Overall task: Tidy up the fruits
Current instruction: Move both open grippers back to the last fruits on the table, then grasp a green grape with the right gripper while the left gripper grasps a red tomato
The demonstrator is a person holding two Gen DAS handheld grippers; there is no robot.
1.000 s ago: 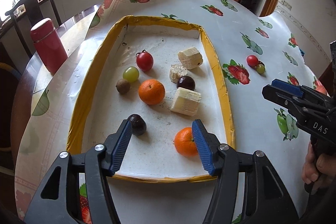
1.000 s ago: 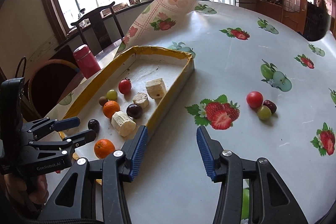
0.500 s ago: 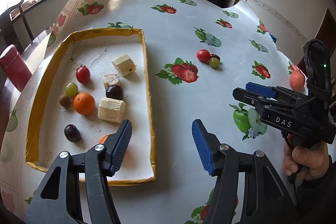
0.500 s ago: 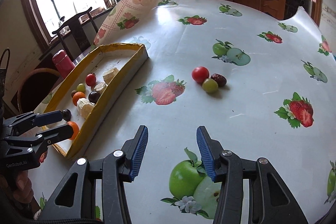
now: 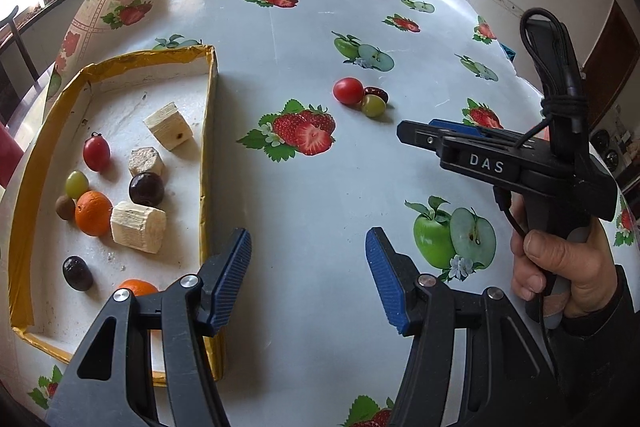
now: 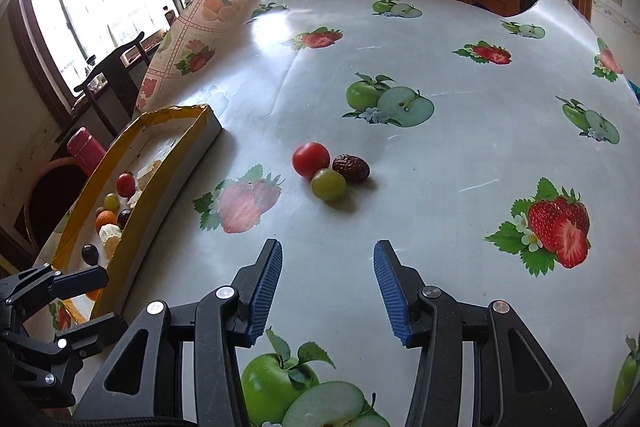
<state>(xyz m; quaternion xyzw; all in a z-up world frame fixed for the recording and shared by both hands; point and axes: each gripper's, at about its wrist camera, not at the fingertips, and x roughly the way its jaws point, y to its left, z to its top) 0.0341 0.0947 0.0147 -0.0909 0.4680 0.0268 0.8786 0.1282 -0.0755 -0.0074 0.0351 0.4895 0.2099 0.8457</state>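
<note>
Open right tool (image 6: pixel 327 287), tomato (image 6: pixel 311 159), grape (image 6: pixel 328 183), date (image 6: pixel 351 167) ahead, apart

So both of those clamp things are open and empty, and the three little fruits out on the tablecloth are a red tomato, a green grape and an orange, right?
Not quite. Beside the red tomato and green grape lies a dark wrinkled date, not an orange, as the right wrist view shows. The left gripper and right gripper are open and empty.
</note>
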